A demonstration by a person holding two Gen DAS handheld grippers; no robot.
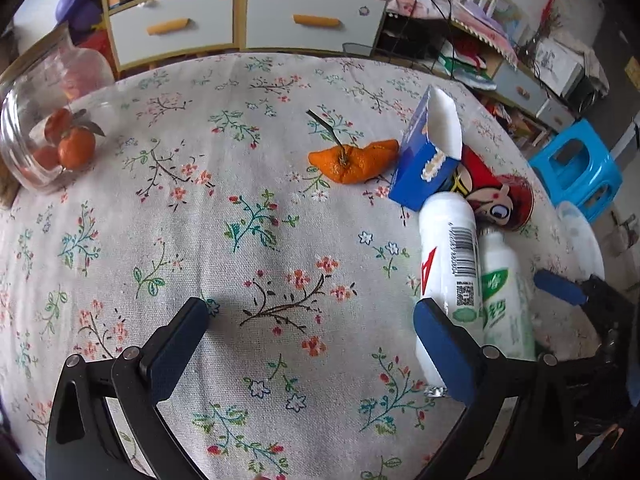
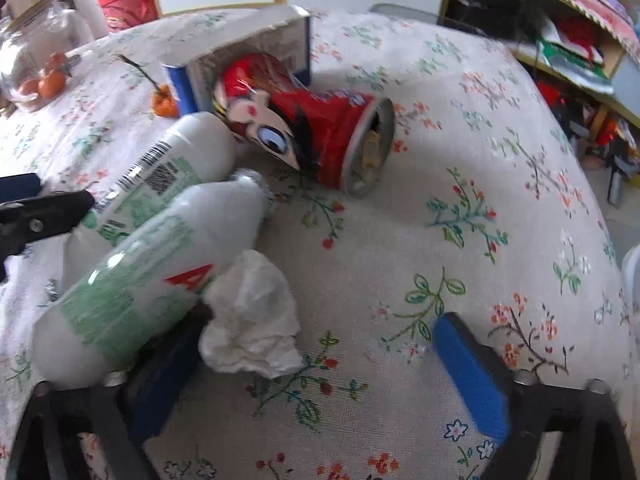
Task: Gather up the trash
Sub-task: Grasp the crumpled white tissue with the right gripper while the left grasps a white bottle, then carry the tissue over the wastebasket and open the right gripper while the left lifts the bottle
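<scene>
On the flowered tablecloth [image 1: 280, 240] lie an orange peel [image 1: 352, 162], an opened blue carton [image 1: 428, 148], a crushed red can [image 1: 500, 196] and two white bottles [image 1: 448, 264] [image 1: 504, 300]. My left gripper [image 1: 316, 320] stands open over bare cloth, its right finger beside the nearer bottle. My right gripper [image 2: 320, 344] is open, with a crumpled white tissue [image 2: 252, 320] between its jaws, against the left finger and apart from the right pad [image 2: 468, 368]. A bottle [image 2: 140, 292] lies over that left finger. The red can [image 2: 312, 136] and the carton [image 2: 240, 52] lie beyond.
A glass jar [image 1: 52, 120] with tangerines stands at the far left of the table. Cabinet drawers [image 1: 312, 20] run behind it. A blue stool [image 1: 576, 164] and cluttered shelves are off the right edge. A white dish [image 1: 580, 236] sits at the table's right rim.
</scene>
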